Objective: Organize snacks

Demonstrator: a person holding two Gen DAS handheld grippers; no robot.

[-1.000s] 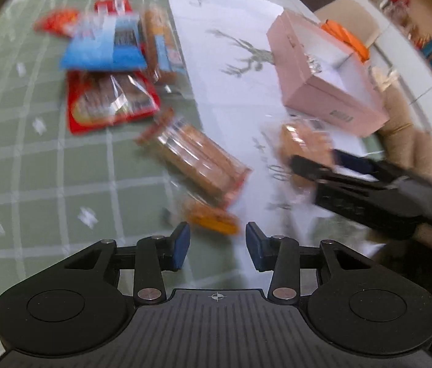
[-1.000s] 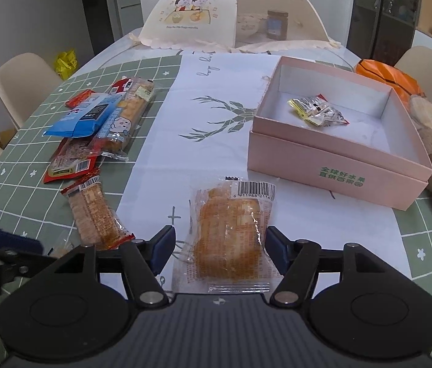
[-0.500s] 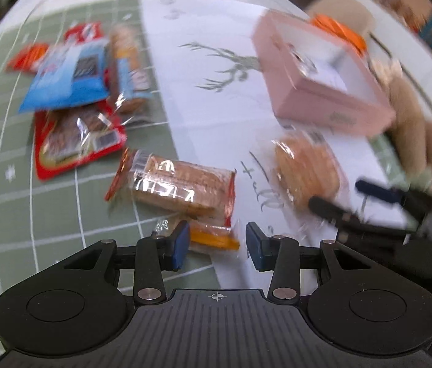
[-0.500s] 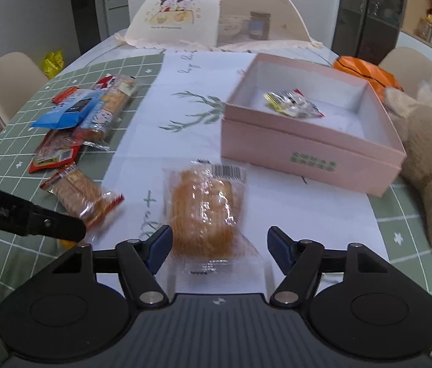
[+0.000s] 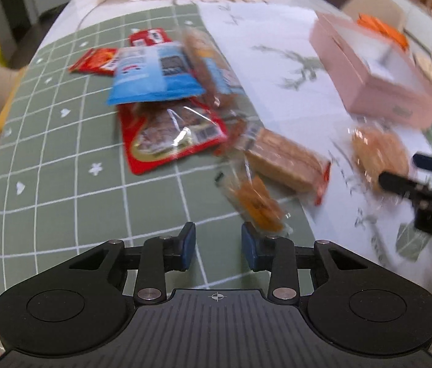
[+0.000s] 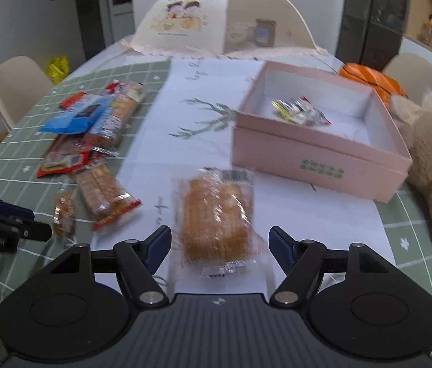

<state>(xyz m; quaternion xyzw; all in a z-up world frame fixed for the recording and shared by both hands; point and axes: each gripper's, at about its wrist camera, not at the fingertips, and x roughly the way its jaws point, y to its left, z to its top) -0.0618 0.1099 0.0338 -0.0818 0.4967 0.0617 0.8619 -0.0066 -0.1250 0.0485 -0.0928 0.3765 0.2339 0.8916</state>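
Snack packs on the table, both claws spread and holding nothing.

Right gripper point(image 6: 219, 245) spread wide around the near end of the wrapped cake point(image 6: 216, 211), close to the table's point(image 6: 412, 224) near edge; left gripper point(image 5: 218, 247) parted less, just short of the small orange pack point(image 5: 257, 205). Probably light, soft and crinkly, easy to squash, so best pinched gently across the middle. Barcode on the cake's far end, lines too small to read. Farther off, pink box point(image 6: 317, 165) with a blurry green label and one shiny snack point(image 6: 300, 112) inside.
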